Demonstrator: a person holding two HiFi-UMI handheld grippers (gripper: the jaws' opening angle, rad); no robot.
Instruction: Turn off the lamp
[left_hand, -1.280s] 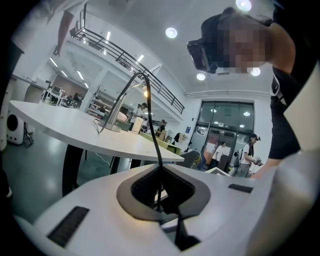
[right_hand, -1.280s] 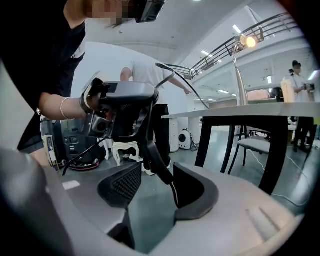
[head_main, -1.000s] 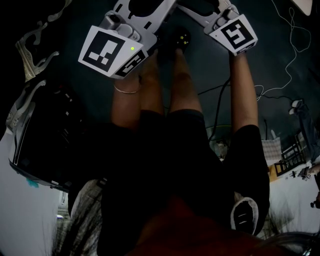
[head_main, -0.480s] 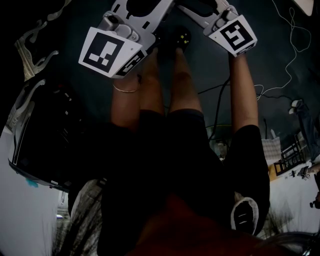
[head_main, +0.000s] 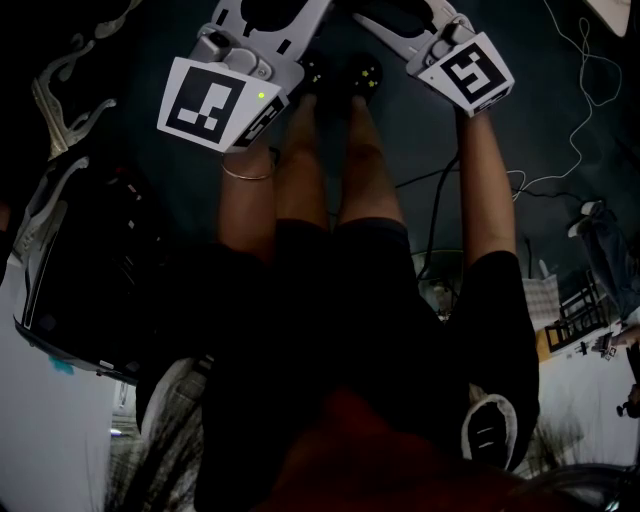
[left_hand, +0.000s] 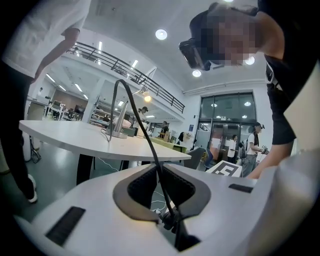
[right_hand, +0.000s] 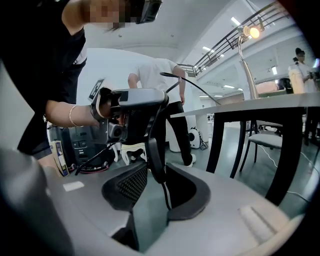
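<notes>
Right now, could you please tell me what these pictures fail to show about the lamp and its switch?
Right gripper view: face and setting of the switch, dark and edge-on.
Left gripper view: the lamp head, too small and distant.
Head view: cord and switch, beyond the top edge.

We look down on our own bare legs (head_main: 340, 190) and black shoes (head_main: 342, 75) on a dark floor (head_main: 530, 100). Our left gripper (head_main: 250, 40) and right gripper (head_main: 430, 35) reach past the top edge, their marker cubes facing up. The right one's jaws have just been closing, on what we cannot see from here. A white cable (head_main: 577, 130) trails across the floor at right.
</notes>
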